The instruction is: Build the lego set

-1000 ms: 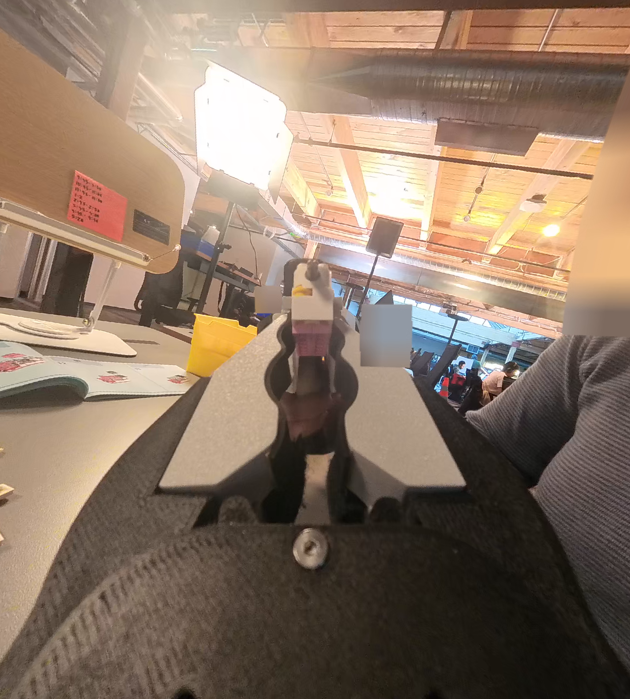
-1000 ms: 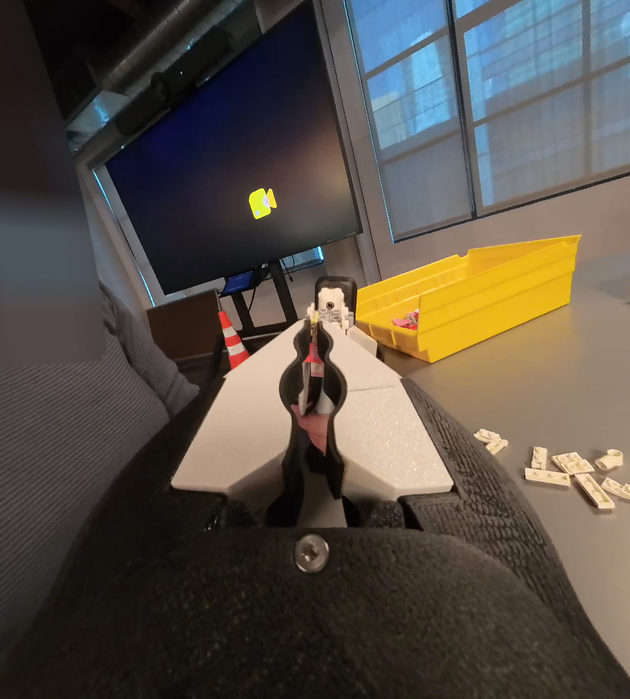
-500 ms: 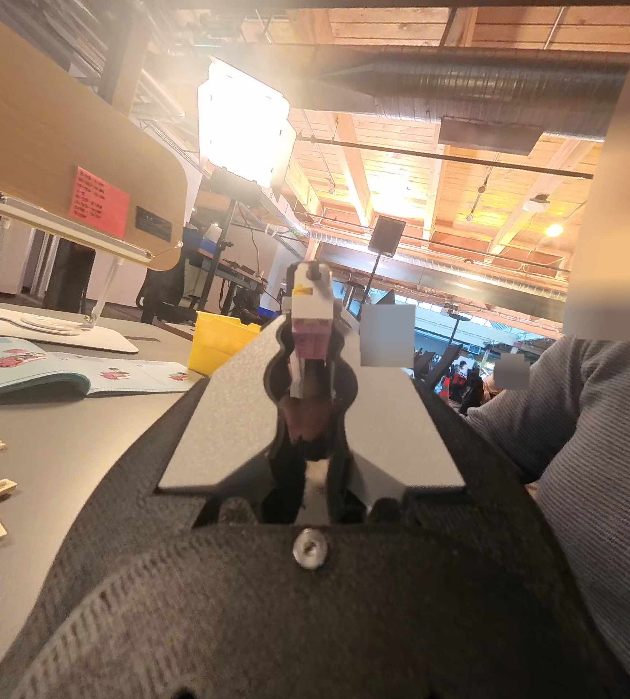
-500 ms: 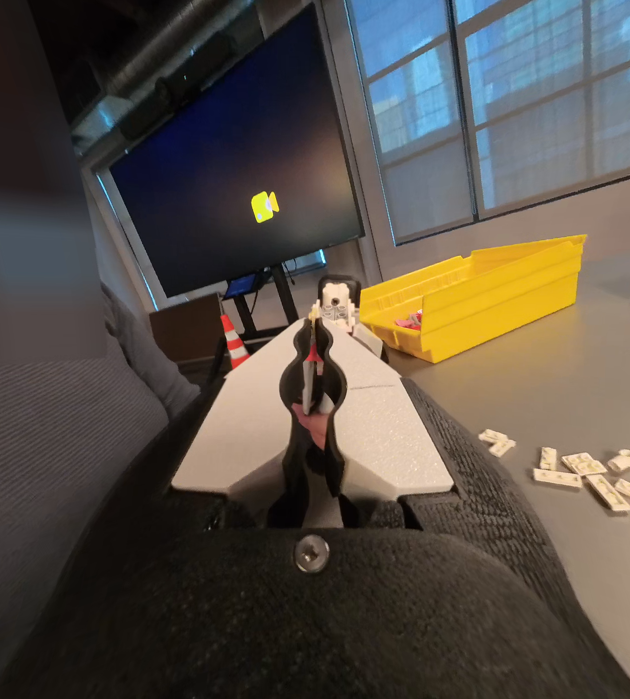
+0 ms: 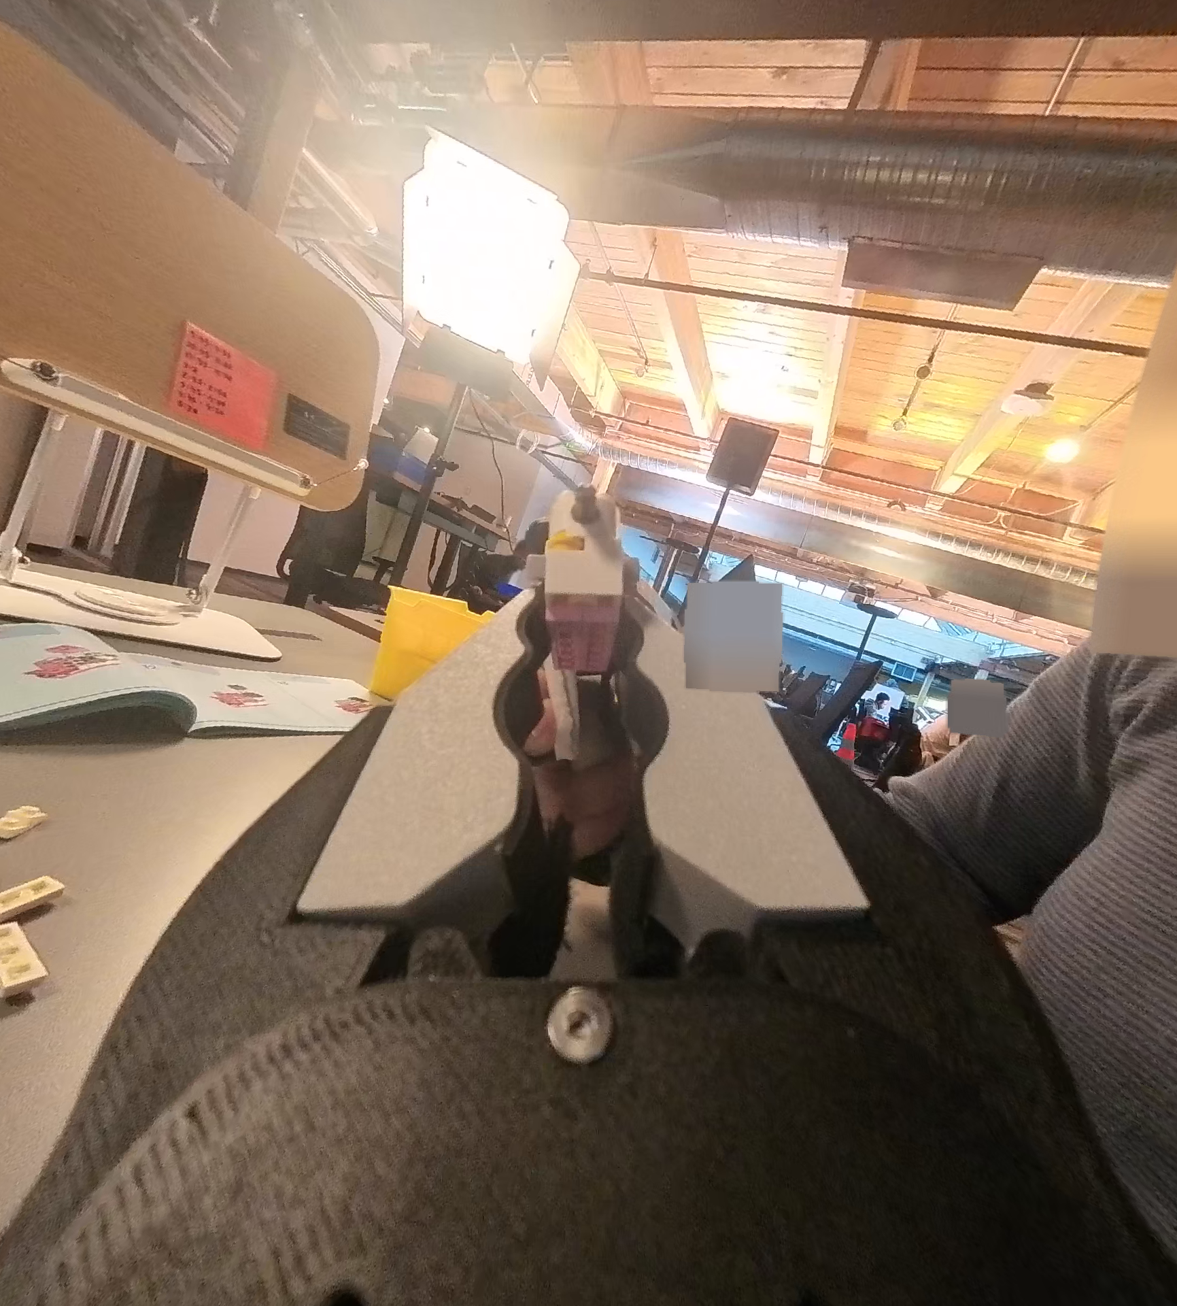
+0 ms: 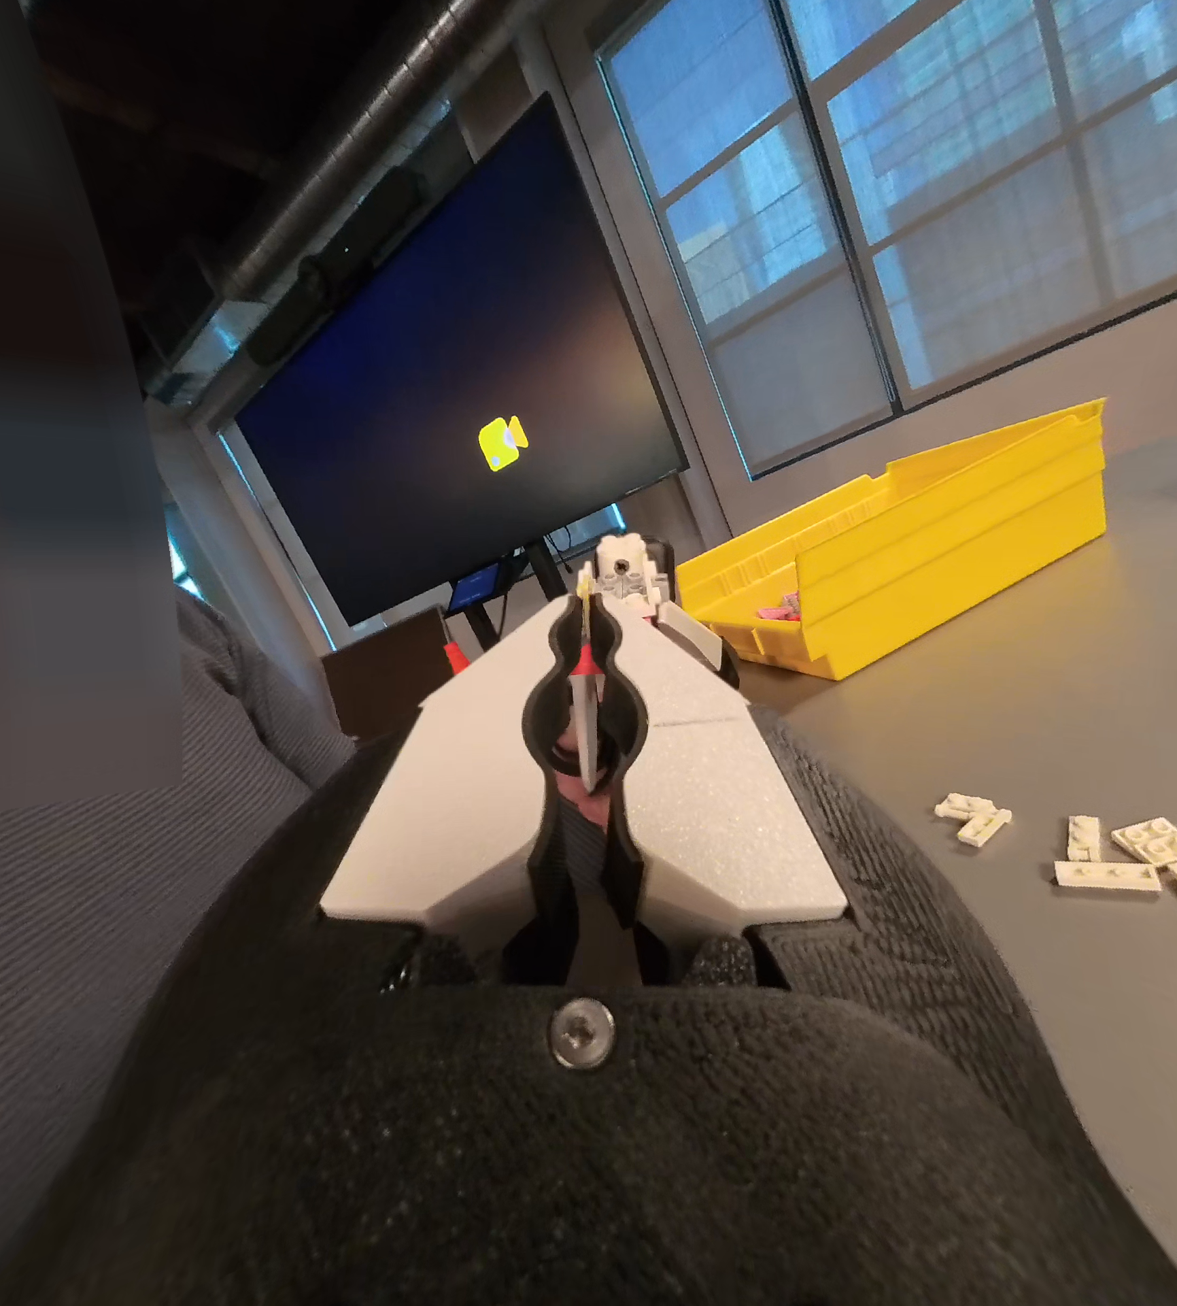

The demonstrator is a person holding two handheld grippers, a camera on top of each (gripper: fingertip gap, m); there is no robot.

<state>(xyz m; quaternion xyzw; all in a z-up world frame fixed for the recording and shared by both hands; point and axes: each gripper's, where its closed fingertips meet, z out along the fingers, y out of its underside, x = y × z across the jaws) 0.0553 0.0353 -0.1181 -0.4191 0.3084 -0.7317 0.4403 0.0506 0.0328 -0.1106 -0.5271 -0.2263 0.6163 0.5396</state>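
Jaws of the left gripper (image 5: 582, 622) clamp a white-and-pink brick model (image 5: 582, 601) held up off the counter (image 5: 112, 777), with an open booklet (image 5: 77, 678) showing only here. Right gripper (image 6: 589, 615) pinches a thin white-and-red piece (image 6: 589, 707); its view alone shows the long yellow bin (image 6: 924, 565) and dark screen (image 6: 430, 396).

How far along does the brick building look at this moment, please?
Done: a small white-and-pink brick assembly is already joined. In hand: the left gripper clamps it in its jaws, the right gripper pinches a thin white plate edge-on beside it. Left: loose white plates lie on the grey table; pink pieces sit in the yellow bin.
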